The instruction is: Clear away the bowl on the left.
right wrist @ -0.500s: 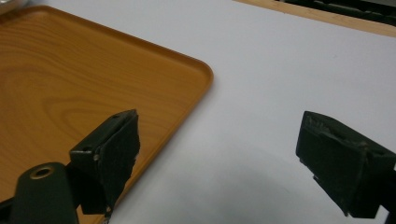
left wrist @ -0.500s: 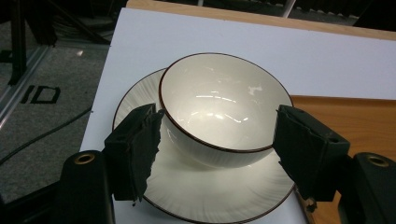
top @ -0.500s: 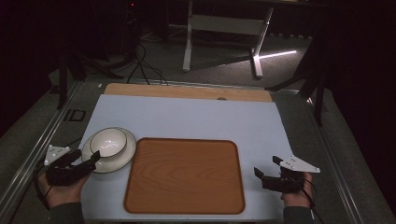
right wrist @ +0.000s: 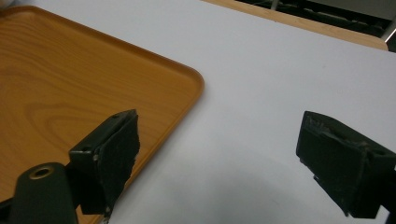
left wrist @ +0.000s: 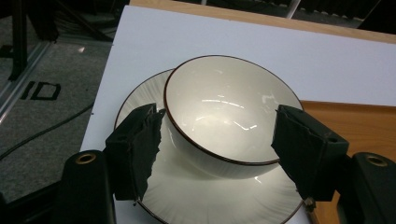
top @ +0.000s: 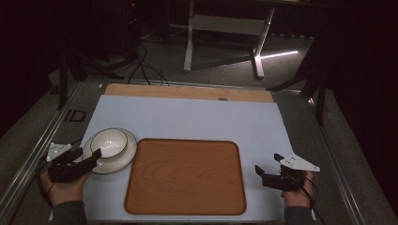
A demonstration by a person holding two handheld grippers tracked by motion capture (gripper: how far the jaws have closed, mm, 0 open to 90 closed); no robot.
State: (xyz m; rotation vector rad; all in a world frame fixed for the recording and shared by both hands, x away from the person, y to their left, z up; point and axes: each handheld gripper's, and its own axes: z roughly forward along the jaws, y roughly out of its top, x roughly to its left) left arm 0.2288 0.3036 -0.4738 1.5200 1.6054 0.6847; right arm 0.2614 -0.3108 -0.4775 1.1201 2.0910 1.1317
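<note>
A white bowl (top: 109,142) with a dark rim stands on a white plate (top: 123,158) at the left of the pale mat. In the left gripper view the bowl (left wrist: 229,107) rests on the plate (left wrist: 196,200), and my left gripper (left wrist: 219,114) stands open with one jaw on each side of the bowl's near wall. I see no pad pressing on it. From above, my left gripper (top: 89,154) reaches the plate's near-left edge. My right gripper (top: 267,165) is open over bare mat, right of the wooden tray (top: 185,176). Nothing lies between the jaws of my right gripper (right wrist: 219,119).
The wooden tray (right wrist: 70,79) lies in the middle of the mat with nothing on it. The pale mat (top: 197,119) covers a wooden tabletop (top: 187,91). Metal rails run along both table sides. A stand and cables sit on the floor behind.
</note>
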